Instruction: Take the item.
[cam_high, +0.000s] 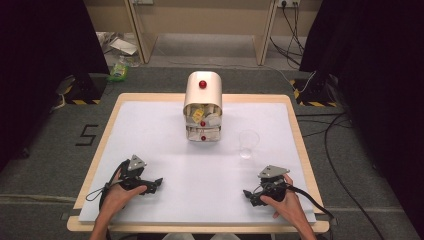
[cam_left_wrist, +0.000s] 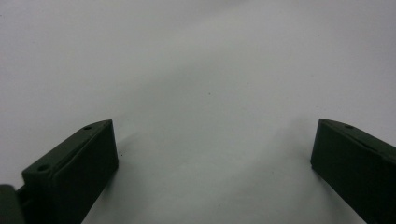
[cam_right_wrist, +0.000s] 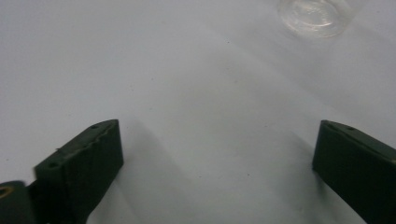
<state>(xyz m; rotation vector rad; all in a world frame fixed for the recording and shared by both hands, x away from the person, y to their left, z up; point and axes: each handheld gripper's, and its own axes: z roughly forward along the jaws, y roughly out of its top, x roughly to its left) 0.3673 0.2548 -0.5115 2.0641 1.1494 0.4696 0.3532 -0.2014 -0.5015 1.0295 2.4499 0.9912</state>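
You are resting your left hand-held gripper (cam_high: 159, 183) low over the white tabletop (cam_high: 165, 130), its jaws standing wide apart with nothing between them; in the left gripper view they are framing bare white surface. You are holding your right hand-held gripper (cam_high: 247, 195) the same way near your edge of the tabletop, its jaws spread wide and empty, the two tools pointing inward toward each other with a broad stretch of tabletop between them. The clear plastic cup (cam_high: 248, 143) is standing upright just ahead of your right hand-held gripper and slightly off to its side, apart from the jaws; in the right gripper view its base (cam_right_wrist: 314, 16) is showing at the top edge, well beyond the jaw tips. Farther ahead, between the two tools and well beyond both, a small cream drawer cabinet (cam_high: 203, 106) with red knobs is sitting, its upper drawer pulled out and holding small packets. Your hands are gripping the tool bodies from behind, cables trailing outward.
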